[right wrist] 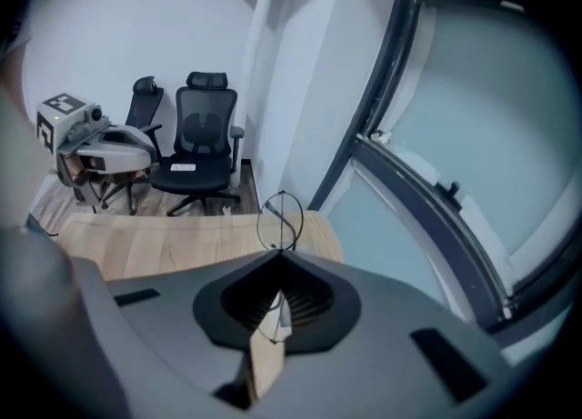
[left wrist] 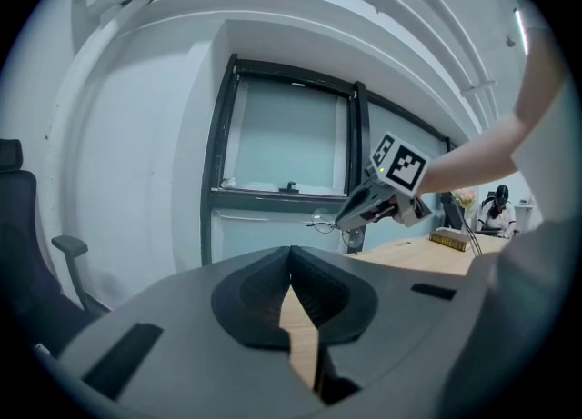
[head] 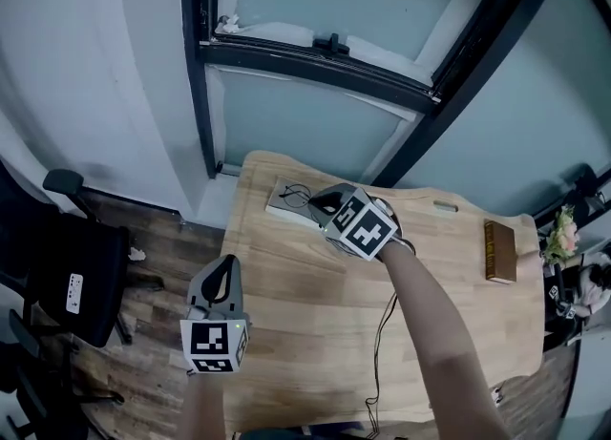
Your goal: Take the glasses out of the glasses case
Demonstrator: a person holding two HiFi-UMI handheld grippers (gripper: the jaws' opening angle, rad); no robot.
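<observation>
Glasses [right wrist: 279, 219] were pinched by the wire frame in the closed right tongs [head: 322, 205], lens past the tips, just over the glasses case [head: 280, 204] at the tabletop's [head: 305, 285] far edge; left tongs [head: 226, 266] closed, empty, well apart.

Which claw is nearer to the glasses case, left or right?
Right. The right claw is just beside the glasses case, shut on the glasses; the left claw is far back, at the wooden table's near left edge.
</observation>
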